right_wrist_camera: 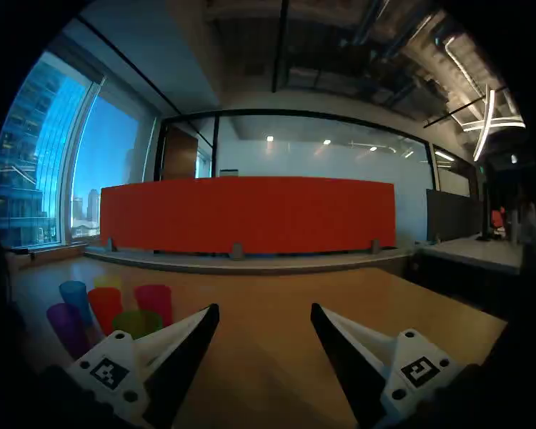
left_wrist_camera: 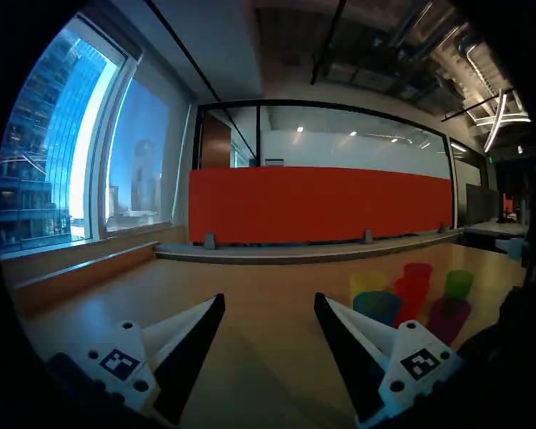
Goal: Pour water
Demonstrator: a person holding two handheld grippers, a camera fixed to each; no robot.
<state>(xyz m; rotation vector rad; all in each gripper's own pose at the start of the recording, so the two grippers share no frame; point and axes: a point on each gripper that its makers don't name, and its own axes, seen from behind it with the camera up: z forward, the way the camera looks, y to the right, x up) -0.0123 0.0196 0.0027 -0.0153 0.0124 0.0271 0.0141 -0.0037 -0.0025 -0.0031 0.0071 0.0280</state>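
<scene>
left hand-held gripper (left_wrist_camera: 269, 297) wide | right hand-held gripper (right_wrist_camera: 264, 308) wide (empty) | cups (left_wrist_camera: 413, 286) between them

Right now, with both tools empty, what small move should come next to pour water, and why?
Probably swing the right tool left toward the green cup at the front of the cluster of cups on the table. It and the left tool both stand open, holding nothing, so a cup must be gripped first.

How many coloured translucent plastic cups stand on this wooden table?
6, clustered on the wooden table: yellow cup, blue cup, red cup, pink cup, green cup, purple cup nearest. Others may hide behind them.
</scene>
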